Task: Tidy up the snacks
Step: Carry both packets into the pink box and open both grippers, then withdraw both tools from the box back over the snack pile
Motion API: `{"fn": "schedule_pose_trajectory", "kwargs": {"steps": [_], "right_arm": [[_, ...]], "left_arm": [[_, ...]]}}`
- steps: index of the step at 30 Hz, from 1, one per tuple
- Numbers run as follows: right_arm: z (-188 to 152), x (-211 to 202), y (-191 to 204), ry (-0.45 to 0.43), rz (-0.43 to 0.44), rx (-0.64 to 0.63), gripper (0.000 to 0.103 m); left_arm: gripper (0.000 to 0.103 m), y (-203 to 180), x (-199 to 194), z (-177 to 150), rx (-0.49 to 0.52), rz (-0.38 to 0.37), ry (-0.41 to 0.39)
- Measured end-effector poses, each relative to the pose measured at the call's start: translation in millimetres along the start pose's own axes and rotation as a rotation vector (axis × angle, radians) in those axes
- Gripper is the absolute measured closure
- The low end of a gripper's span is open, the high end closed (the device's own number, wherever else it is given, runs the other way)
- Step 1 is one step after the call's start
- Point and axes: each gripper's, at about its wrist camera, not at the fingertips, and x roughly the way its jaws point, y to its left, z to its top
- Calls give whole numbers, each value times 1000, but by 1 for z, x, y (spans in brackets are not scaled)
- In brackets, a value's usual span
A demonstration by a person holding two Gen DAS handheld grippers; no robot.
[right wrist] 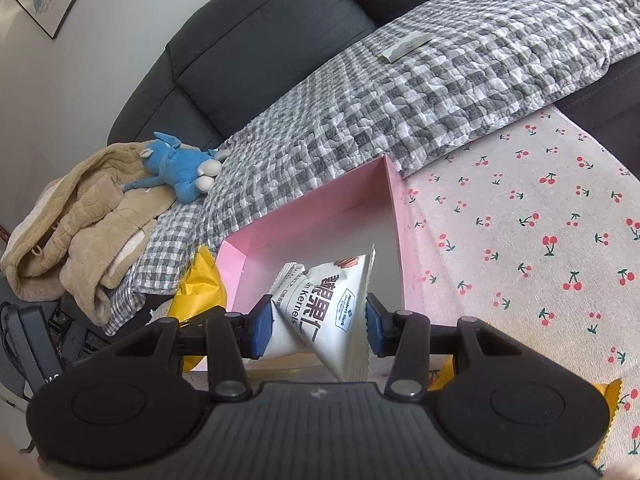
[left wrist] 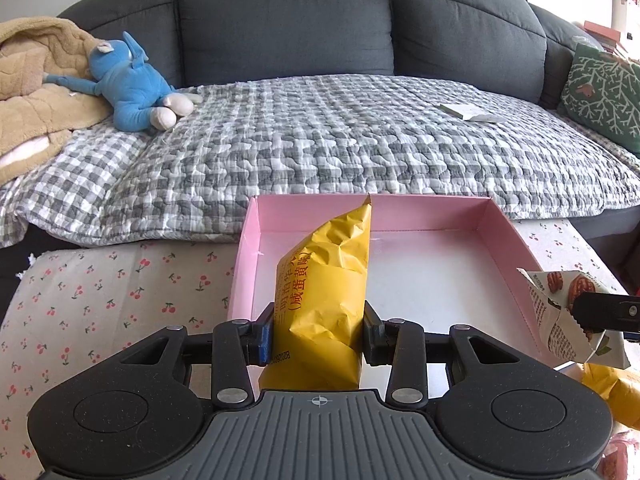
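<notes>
cherry-print cloth (left wrist: 100,292) in front of grey sofa (left wrist: 280,20). pink box (left wrist: 500,236) looks empty, so nothing filed yet. left gripper (left wrist: 318,330) clamped on yellow snack pack (left wrist: 326,280), right gripper (right wrist: 319,326) clamped on white pecan-kernel pack (right wrist: 332,304), both held over box. more yellow packs wait nr box edge (left wrist: 612,392).

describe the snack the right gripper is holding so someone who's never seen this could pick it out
Find the pink box on the cherry-print cloth in front of the sofa. Above its near edge, the right gripper clamps a white triangular nut packet. Unlike the yellow packet, it is white and pyramid-shaped, printed "Kernels".
</notes>
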Motion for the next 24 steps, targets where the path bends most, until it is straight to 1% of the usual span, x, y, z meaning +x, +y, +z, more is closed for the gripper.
{"fn": "schedule_pose_trajectory", "kwargs": {"steps": [6,7,8,9,11,12,13,14,16,17,19,22,24], "right_arm": [[-3,7,-3,2,-33,-15,58],[-2,7,-3,3,-36,-15,55],[-2,7,-3,1,-39,-15,54],[-1,5,-2,-5,-42,-13,52],[0,3,-3,-9,-46,-13,41],[0,1,-3,-11,-49,-10,33],[1,1,-3,-12,-49,-7,27],[1,-1,-3,-11,-48,-6,26],[0,-2,-1,-6,-47,-9,24],[0,-3,0,-6,-50,-13,22],[-1,-5,3,-7,-59,-28,16],[-3,-9,7,-5,-69,-53,10],[-4,-13,9,-5,-73,-69,7]], "left_arm": [[65,-6,13,-4,18,20,7],[65,-7,13,-5,18,20,6],[64,-7,14,-6,19,19,6],[62,-8,15,-8,22,19,3],[60,-10,15,-10,35,18,0],[52,-11,15,-12,43,15,4],[44,-12,15,-13,51,18,4],[40,-13,13,-14,58,22,1],[27,-15,9,-15,75,19,-10],[24,-16,7,-16,82,14,-14],[16,-17,2,-16,91,8,-17],[9,-18,-6,-18,103,3,-15],[7,-17,-12,-21,103,-7,-7]]}}
